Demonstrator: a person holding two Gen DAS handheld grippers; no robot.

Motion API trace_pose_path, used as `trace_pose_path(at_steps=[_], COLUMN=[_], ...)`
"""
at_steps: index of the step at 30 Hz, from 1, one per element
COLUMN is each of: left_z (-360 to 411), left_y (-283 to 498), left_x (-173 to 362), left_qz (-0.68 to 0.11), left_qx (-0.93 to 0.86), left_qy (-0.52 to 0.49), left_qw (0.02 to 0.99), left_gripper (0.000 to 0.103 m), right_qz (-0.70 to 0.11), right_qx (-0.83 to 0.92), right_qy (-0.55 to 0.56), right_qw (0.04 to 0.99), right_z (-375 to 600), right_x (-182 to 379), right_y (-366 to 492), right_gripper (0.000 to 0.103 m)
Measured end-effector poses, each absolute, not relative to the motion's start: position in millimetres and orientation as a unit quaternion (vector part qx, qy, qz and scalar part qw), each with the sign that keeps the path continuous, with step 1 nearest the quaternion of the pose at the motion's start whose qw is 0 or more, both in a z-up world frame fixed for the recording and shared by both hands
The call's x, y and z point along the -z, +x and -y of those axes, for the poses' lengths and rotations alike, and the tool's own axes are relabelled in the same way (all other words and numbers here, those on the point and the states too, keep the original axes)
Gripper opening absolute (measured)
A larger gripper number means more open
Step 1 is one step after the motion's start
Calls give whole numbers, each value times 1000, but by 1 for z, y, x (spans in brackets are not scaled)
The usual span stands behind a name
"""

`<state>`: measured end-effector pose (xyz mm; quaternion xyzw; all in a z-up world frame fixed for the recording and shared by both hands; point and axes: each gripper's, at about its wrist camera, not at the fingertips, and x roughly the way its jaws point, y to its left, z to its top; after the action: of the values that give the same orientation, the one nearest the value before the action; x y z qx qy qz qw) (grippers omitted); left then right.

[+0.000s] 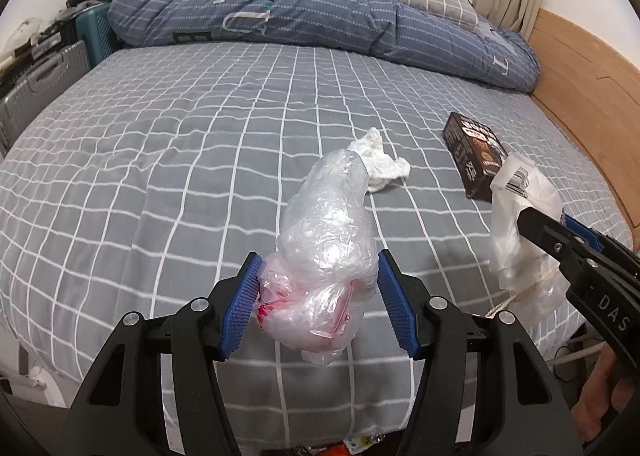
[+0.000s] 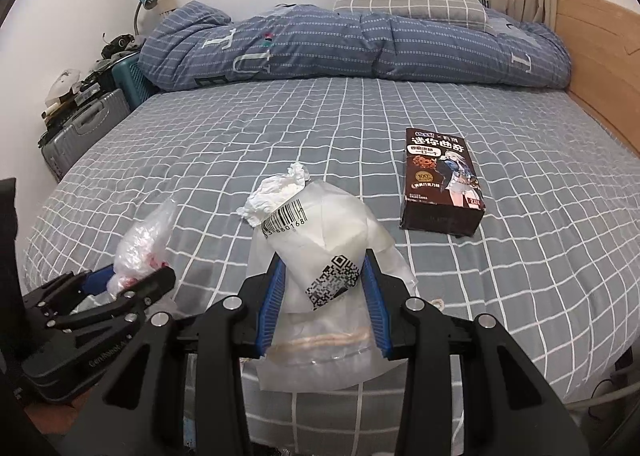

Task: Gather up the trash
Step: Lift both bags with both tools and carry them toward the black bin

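We squeezed a crumpled plastic bag (image 1: 324, 268) in our left claw (image 1: 318, 304) and a white packet (image 2: 324, 276) in our right claw (image 2: 322, 304), lifting both off the bed (image 2: 240, 136) so the tissue (image 2: 276, 196) and box (image 2: 440, 184) came next

Beyond the left gripper's (image 1: 318, 268) jaws, the clear plastic bag (image 1: 324, 256) they clamp covers part of the crumpled tissue (image 1: 380, 162). To the right of those jaws, the right gripper's translucent wrapper (image 1: 520, 216) covers the near corner of the brown snack box (image 1: 474, 154). Below the jaws, small colourful bits (image 1: 360, 444) are cut off by the bottom edge, possibly more trash
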<state>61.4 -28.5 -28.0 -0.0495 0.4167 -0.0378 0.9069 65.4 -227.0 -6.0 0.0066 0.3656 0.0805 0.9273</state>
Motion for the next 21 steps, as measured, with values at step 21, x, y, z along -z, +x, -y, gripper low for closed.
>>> trace_pose_path(at_steps=[21], left_z=[26], left_y=[2], left_x=[19], left_qz=[-407], left_qx=[37], left_qy=[-44], left_qw=[912], left_gripper=[58], right_qz=[-365], right_qx=[-82], right_qy=[-1], right_qw=[927], right_z=[228], right_x=[4], right_y=[9], right_gripper=[37])
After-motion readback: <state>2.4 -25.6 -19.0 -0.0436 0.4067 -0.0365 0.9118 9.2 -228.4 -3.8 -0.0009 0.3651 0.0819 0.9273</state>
